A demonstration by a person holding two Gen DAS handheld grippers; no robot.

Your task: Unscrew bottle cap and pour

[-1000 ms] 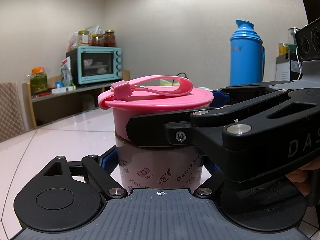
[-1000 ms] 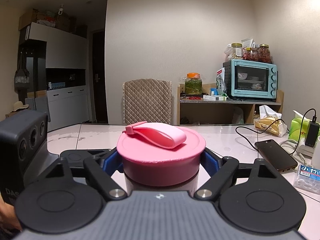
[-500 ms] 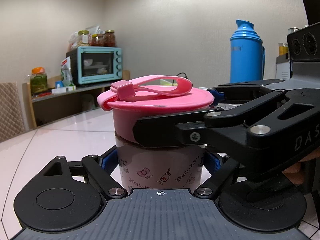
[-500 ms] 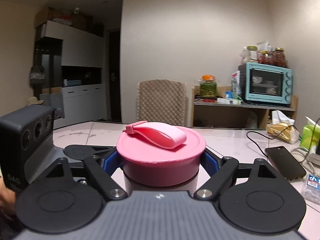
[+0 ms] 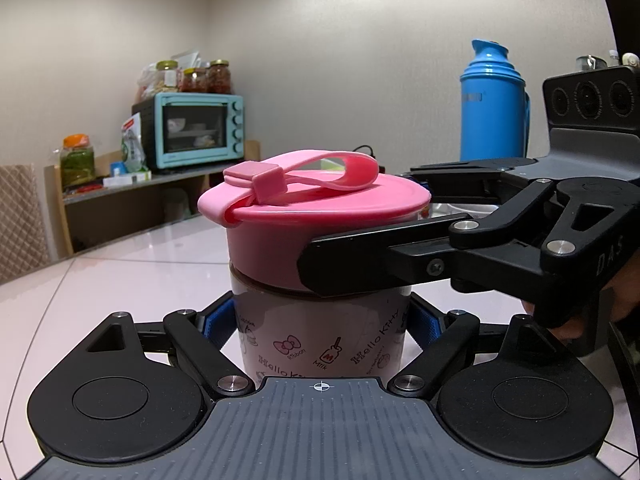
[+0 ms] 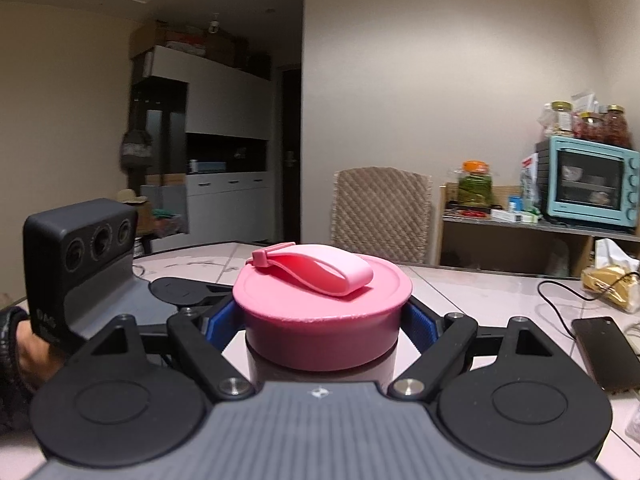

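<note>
Left claw [image 5: 320, 326] pinching printed cylindrical bottle [image 5: 320, 332], right claw [image 6: 322, 326] pinching smooth round pink cap [image 6: 322, 312]

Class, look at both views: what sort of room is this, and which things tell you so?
Most likely a home kitchen or dining area: a teal toaster oven topped with food jars, a blue thermos flask, and a tiled table.

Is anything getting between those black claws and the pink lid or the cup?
Nothing visible. The right gripper is clamped directly on the pink cap, and the left gripper directly on the bottle below it.
</note>
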